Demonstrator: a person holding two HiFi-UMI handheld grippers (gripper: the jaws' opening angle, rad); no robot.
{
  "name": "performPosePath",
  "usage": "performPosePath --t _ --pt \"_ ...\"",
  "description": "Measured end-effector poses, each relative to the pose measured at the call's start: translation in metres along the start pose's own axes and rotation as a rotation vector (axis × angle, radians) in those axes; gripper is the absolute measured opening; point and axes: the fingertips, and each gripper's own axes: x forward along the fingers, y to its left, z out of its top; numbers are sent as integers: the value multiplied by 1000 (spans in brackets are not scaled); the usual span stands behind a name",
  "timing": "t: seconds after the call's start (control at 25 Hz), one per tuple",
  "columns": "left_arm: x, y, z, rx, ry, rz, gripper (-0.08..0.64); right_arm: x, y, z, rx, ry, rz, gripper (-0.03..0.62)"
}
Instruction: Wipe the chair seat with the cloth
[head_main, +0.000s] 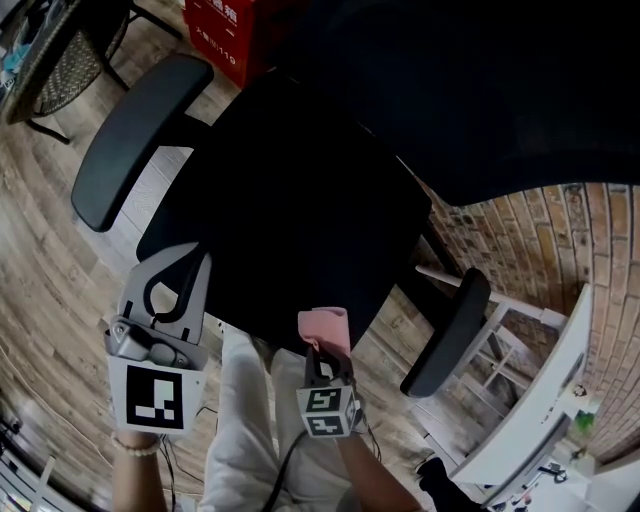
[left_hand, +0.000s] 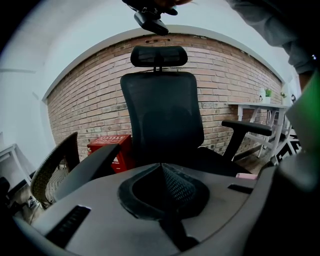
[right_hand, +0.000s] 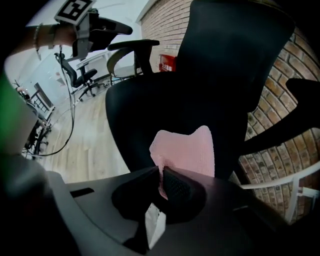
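Observation:
A black office chair fills the head view, its seat just ahead of both grippers. My right gripper is shut on a pink cloth at the seat's near edge. In the right gripper view the pink cloth sticks out from between the jaws and hangs over the seat. My left gripper is held off the seat's near left corner, jaws closed together with nothing between them. The left gripper view looks across at the chair's backrest.
Two armrests flank the seat, the left armrest and the right armrest. A red box stands behind the chair by the brick wall. A white table is at the right, a wicker chair at the far left. The floor is wood planks.

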Motion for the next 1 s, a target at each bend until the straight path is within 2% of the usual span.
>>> performPosePath --t 0.12,0.36,0.6,1.0 --pt "2 -5 3 6 -2 -10 18 -6 6 -15 17 23 4 49" --pt "6 -14 7 14 -6 -21 18 -14 -30 -21 151 11 -116 49" --pt "9 -25 9 18 -10 -36 18 -5 -81 3 254 -53 -235 49" --pt "9 -39 8 36 -6 -53 18 19 -152 48 282 -115 -367 49"
